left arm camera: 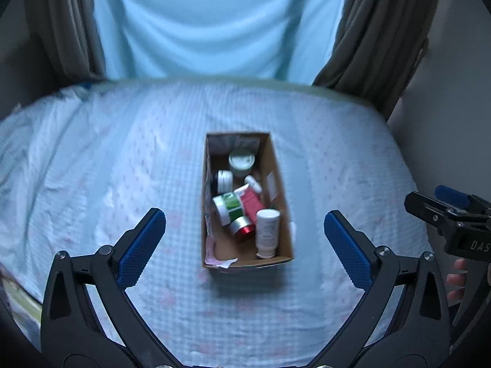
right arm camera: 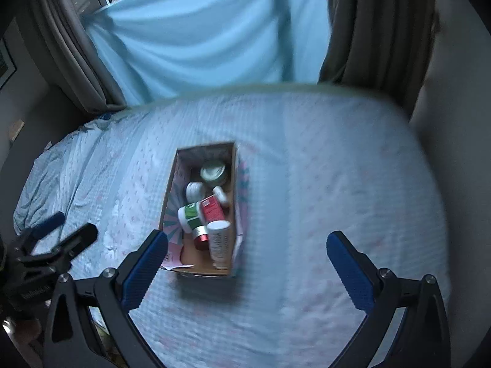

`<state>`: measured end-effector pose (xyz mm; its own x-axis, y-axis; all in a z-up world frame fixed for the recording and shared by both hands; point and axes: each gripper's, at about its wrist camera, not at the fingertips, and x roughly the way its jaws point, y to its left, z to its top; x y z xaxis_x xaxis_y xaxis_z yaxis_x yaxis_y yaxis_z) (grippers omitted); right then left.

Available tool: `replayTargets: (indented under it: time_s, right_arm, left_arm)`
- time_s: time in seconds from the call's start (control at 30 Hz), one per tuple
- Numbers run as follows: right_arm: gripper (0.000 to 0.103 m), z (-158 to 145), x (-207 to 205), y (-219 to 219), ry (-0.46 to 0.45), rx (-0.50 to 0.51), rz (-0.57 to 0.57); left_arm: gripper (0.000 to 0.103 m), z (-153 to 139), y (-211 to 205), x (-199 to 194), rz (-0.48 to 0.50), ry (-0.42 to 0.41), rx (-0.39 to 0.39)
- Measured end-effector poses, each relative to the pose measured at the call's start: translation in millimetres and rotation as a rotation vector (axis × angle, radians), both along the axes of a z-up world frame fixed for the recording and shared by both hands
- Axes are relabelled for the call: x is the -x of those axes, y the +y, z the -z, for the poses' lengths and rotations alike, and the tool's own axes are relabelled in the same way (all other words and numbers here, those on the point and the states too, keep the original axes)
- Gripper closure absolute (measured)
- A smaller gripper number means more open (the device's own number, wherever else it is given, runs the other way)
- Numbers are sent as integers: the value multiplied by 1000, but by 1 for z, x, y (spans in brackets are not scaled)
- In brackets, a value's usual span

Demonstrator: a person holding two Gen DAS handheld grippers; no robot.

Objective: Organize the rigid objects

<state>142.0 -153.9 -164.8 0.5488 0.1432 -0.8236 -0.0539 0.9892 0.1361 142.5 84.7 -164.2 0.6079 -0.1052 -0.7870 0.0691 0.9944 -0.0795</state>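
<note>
An open cardboard box (left arm camera: 284, 202) sits in the middle of the bed; it also shows in the right wrist view (right arm camera: 168, 202). Inside lie several containers: a white bottle (left arm camera: 267, 231) (right arm camera: 220, 242), a green-labelled white jar (left arm camera: 229, 207) (right arm camera: 190, 216), a red packet (left arm camera: 253, 204) (right arm camera: 213, 210), a red-and-silver jar (left arm camera: 242, 225), a round tin (left arm camera: 241, 161) (right arm camera: 212, 171) and a white-lidded jar (left arm camera: 224, 179). My left gripper (left arm camera: 245, 239) is open and empty above the box's near end. My right gripper (right arm camera: 247, 259) is open and empty, just right of the box.
The bed sheet (left arm camera: 122, 165) is pale blue with pink dots. A blue cloth (left arm camera: 214, 24) and grey curtains (left arm camera: 362, 36) hang behind. A wall (left arm camera: 454, 107) is at the right. The other gripper shows at each view's edge (left arm camera: 445, 211) (right arm camera: 52, 239).
</note>
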Motion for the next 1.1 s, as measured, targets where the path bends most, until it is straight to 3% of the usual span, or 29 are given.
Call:
replayTargets:
  time_s: [0.2,0.37,0.7,1.1]
  right_arm:
    - [0,-68,56,-22,-134,113,19]
    - [0,-106,102,-36,-233,153,63]
    - [0,-112,147,-47,-306,181,110]
    - [0,-117,160,-52,-343,180,121]
  left_arm:
    - [0,-58,-22,48,-18,-122,-11]
    - [0,-96,-37,98,-17,-248,-58]
    - [0,-119,-46,152,-30,-312,-42]
    - [0,-129,-55,166,-30,-341,-60]
